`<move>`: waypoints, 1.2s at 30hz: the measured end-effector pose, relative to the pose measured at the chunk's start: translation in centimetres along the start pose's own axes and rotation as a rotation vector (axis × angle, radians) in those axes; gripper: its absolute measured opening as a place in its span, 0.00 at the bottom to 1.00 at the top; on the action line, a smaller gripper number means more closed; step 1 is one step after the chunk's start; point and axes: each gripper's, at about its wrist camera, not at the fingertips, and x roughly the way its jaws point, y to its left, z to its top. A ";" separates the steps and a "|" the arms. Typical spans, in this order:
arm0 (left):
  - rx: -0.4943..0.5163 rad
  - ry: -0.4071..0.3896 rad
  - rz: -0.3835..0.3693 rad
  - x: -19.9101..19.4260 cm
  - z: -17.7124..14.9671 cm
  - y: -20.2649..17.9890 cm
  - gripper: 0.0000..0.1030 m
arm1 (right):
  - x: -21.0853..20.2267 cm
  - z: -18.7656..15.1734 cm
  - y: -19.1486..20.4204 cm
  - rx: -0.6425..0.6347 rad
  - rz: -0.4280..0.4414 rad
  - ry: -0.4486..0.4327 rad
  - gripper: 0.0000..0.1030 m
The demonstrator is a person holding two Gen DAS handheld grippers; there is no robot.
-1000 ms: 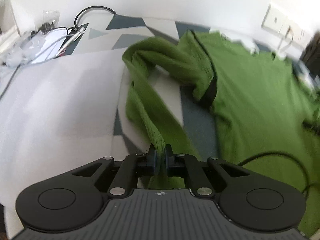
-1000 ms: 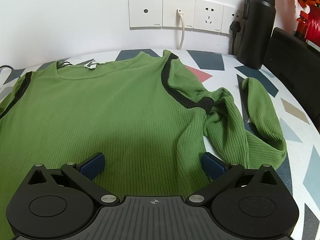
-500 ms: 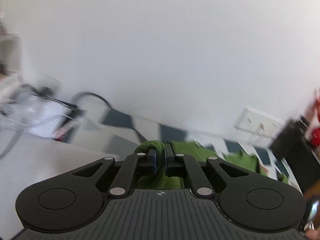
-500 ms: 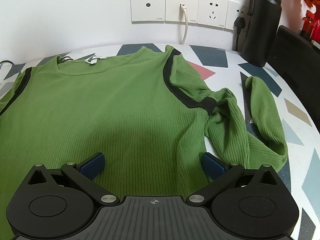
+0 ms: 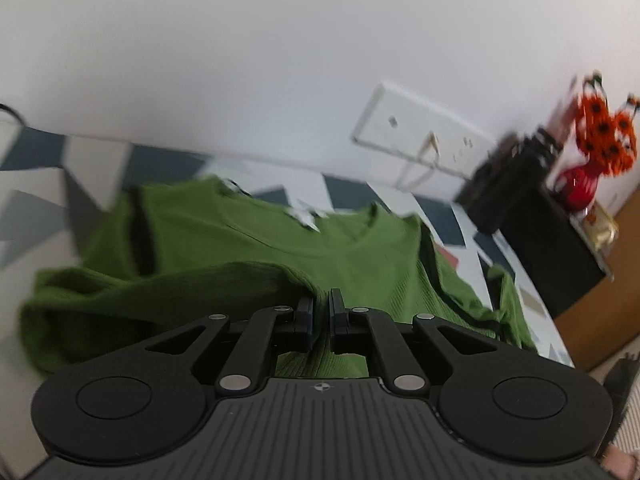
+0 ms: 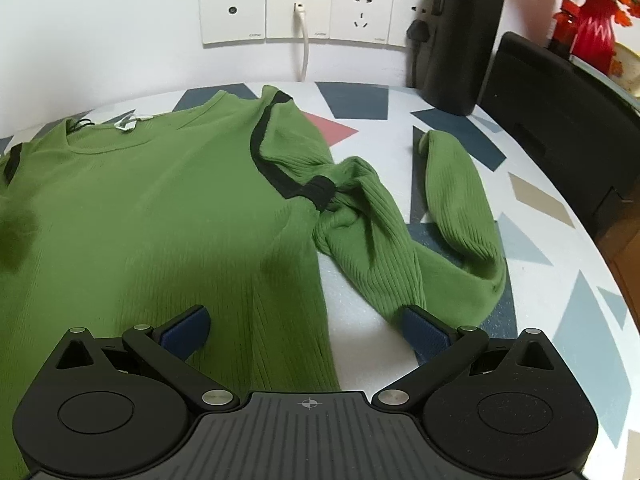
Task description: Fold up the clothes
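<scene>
A green ribbed long-sleeved top (image 6: 160, 200) with black shoulder trim lies face up on the patterned table (image 6: 560, 280). My left gripper (image 5: 320, 306) is shut on the end of its left sleeve (image 5: 168, 292), which stretches from the left across the top's chest (image 5: 328, 240). My right gripper (image 6: 306, 326) hovers open over the top's right side, nothing pinched between its blue pads (image 6: 188, 326). The right sleeve (image 6: 452, 208) lies crumpled and curled on the table to the right.
Wall sockets (image 6: 296, 12) with a white cable run behind the table. A black bottle (image 6: 460, 36) and a black box (image 6: 560, 120) stand at the back right, with a red vase of orange flowers (image 5: 600, 148) beyond. The table edge curves at the right.
My left gripper has swung right with the sleeve, carrying it from the table's left side over the top's chest. The right gripper has crept slightly, its view shifting a little.
</scene>
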 end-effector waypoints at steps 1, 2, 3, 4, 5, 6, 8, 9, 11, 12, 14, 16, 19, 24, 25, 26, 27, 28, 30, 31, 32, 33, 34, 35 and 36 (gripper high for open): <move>0.007 0.018 -0.005 1.1 -0.1 -0.4 0.07 | 0.0 0.0 0.0 0.005 0.003 -0.003 0.99; 0.014 0.033 -0.003 2.1 -0.3 -0.7 0.07 | 0.1 -0.1 -0.1 0.012 0.007 -0.005 0.99; 0.022 0.044 0.005 3.1 -0.7 -0.9 0.07 | 0.1 -0.1 -0.2 0.019 0.010 -0.008 0.99; 0.029 0.059 0.017 4.1 -1.0 -1.1 0.07 | 0.2 0.0 -0.3 0.025 0.013 -0.009 0.99; 0.032 0.078 0.032 5.0 -1.3 -1.1 0.07 | 0.2 -0.1 -0.3 0.028 0.014 -0.011 0.99; 0.029 0.100 0.045 5.8 -1.6 -1.1 0.07 | 0.1 -0.1 -0.2 0.028 0.013 -0.013 0.99; 0.022 0.124 0.054 6.4 -2.0 -0.9 0.07 | 0.1 -0.2 -0.3 0.031 0.014 -0.016 0.99; 0.030 0.121 0.054 6.5 -2.1 -1.0 0.07 | 0.1 -0.2 -0.3 0.031 0.015 -0.018 0.99; 0.054 0.121 0.063 6.5 -2.2 -1.3 0.08 | 0.1 -0.3 -0.3 0.033 0.016 -0.019 0.99; 0.062 0.124 0.065 6.5 -2.2 -1.4 0.12 | 0.1 -0.3 -0.3 0.035 0.015 -0.020 0.99; 0.065 0.136 0.057 6.4 -2.1 -1.5 0.21 | 0.1 -0.3 -0.3 0.038 0.013 -0.019 0.99; 0.070 0.139 0.043 5.8 -1.9 -1.8 0.70 | 0.1 -0.2 -0.3 0.040 0.012 -0.013 0.99; 0.110 0.066 0.057 3.4 -1.4 -2.3 0.92 | 0.1 -0.1 -0.3 0.040 0.015 0.002 0.99; 0.026 -0.304 0.127 -6.1 -0.3 0.3 0.96 | 0.0 0.2 -0.3 0.030 0.025 0.024 0.99; -0.011 -0.395 0.162 -8.3 -0.4 1.2 0.99 | 0.0 0.2 -0.3 0.025 0.030 0.026 0.99; -0.049 -0.420 0.189 -9.6 -0.5 2.5 0.99 | -0.1 0.3 -0.2 0.021 0.033 0.025 0.99; -0.088 -0.415 0.215 -10.6 -0.6 3.9 0.99 | -0.2 0.3 -0.1 0.018 0.036 0.023 0.99; -0.121 -0.396 0.239 -11.2 -0.9 5.3 0.99 | -0.3 0.4 0.0 0.014 0.042 0.020 0.99; -0.167 -0.307 0.277 -11.5 -1.8 7.7 0.99 | -0.8 0.8 0.6 0.003 0.071 -0.003 0.99; -0.178 -0.251 0.296 -11.4 -2.7 8.7 0.99 | -1.0 1.1 1.0 -0.008 0.094 -0.015 0.99; -0.182 -0.199 0.314 -11.2 -3.6 9.5 0.99 | -1.2 1.4 1.6 -0.024 0.120 -0.025 0.99; -0.178 -0.153 0.330 -11.1 -4.7 10.0 0.99 | -1.4 1.8 2.3 -0.039 0.145 -0.035 0.99; -0.175 -0.114 0.340 -10.9 -5.6 10.4 0.99 | -1.5 2.1 3.0 -0.055 0.170 -0.042 0.99; -0.176 -0.087 0.342 -10.6 -6.3 10.6 0.99 | -1.6 2.4 3.8 -0.072 0.201 -0.047 0.99; -0.179 -0.059 0.339 -10.3 -7.0 10.7 0.99 | -1.6 2.7 4.7 -0.089 0.233 -0.050 0.99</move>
